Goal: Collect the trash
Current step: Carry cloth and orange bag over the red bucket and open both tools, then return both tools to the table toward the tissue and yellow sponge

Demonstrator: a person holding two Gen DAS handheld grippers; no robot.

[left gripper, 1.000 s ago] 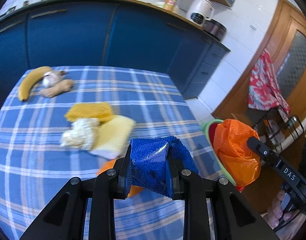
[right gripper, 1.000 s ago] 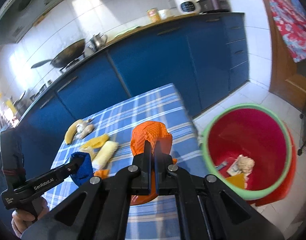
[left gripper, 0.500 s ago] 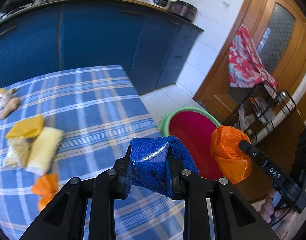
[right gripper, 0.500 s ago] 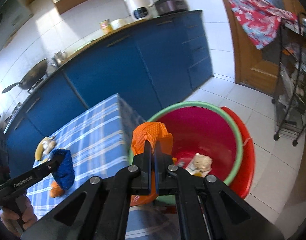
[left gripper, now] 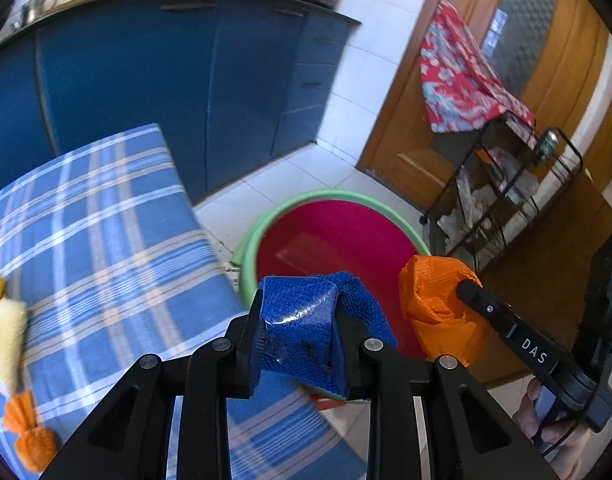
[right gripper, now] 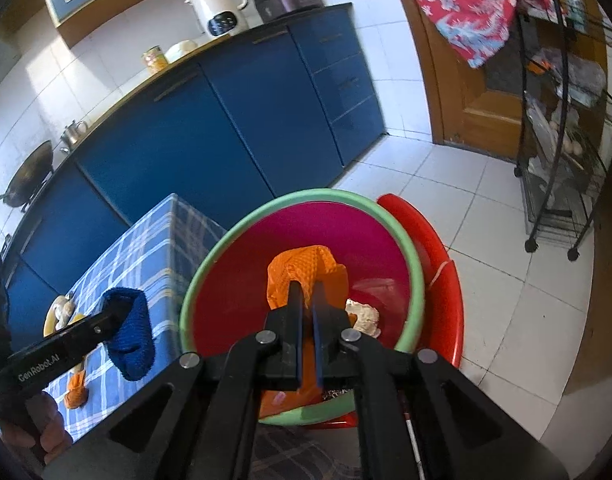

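Observation:
My left gripper (left gripper: 300, 308) is shut on a crumpled blue net wrapper (left gripper: 302, 320) and hangs at the table's right edge, beside the bin. My right gripper (right gripper: 306, 292) hovers over the bin's mouth. Its jaws are opening, with an orange net wrapper (right gripper: 302, 272) still pinched between the tips. The bin is a red bucket with a green rim (right gripper: 409, 248), and a pale crumpled wad (right gripper: 361, 314) lies in it. In the left wrist view the orange wrapper (left gripper: 433, 304) hangs over the bucket's rim (left gripper: 329, 196). In the right wrist view the blue wrapper (right gripper: 130, 332) sits left of the bucket.
The blue plaid table (left gripper: 106, 220) still carries a pale yellow foam piece (left gripper: 6, 340) and an orange wad (left gripper: 30, 440). A red basin (right gripper: 445, 300) sits under the bucket. A black wire rack (left gripper: 505, 192) and a wooden door stand to the right, blue cabinets behind.
Both grippers have swung right from above the table toward the bucket, each carrying its wrapper. The right gripper now hangs over the bucket and its fingers have parted slightly.

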